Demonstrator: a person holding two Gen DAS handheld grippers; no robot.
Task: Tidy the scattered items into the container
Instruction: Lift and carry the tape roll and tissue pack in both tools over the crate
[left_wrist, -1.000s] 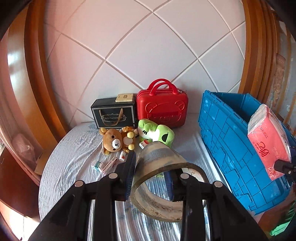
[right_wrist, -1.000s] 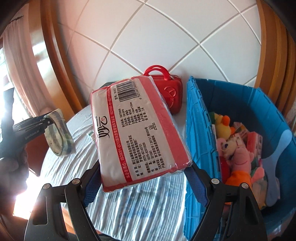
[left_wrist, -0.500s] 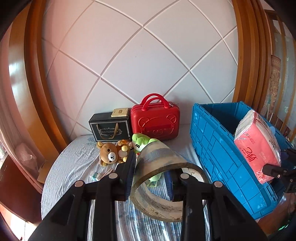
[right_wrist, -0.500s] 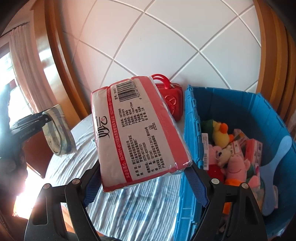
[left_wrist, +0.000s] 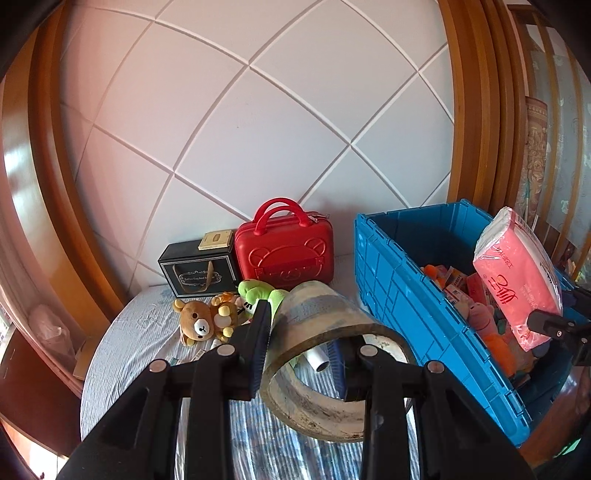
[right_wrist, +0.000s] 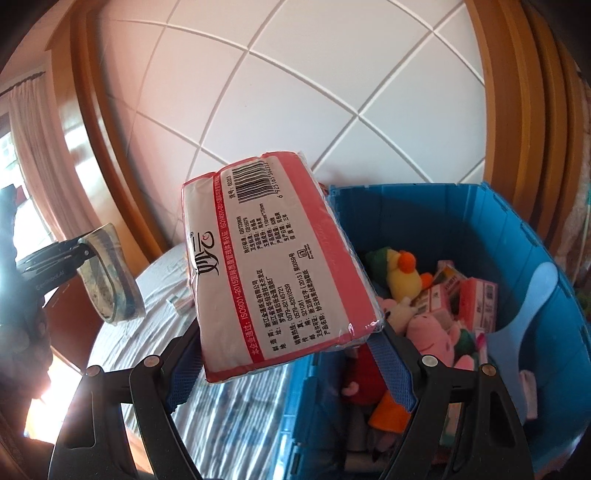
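Left hand-held gripper clamps the tape roll wall above the tabletop. Right hand-held gripper grips the tissue pack beside the crate rim.

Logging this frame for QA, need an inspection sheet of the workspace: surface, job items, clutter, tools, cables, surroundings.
Surface: striped sheet, wrinkled.
Job's things: blue crate at right, open, part full of plush toys and small boxes; bear, frog and small boxes loose on the sheet.
Clutter: red case and black box by the wall.
Grippers: left tool shut on tape roll, above the sheet; right tool shut on tissue pack, at the crate's near rim.
Cables: nothing seen.
Surroundings: white padded wall, wood frame, curtain at left.
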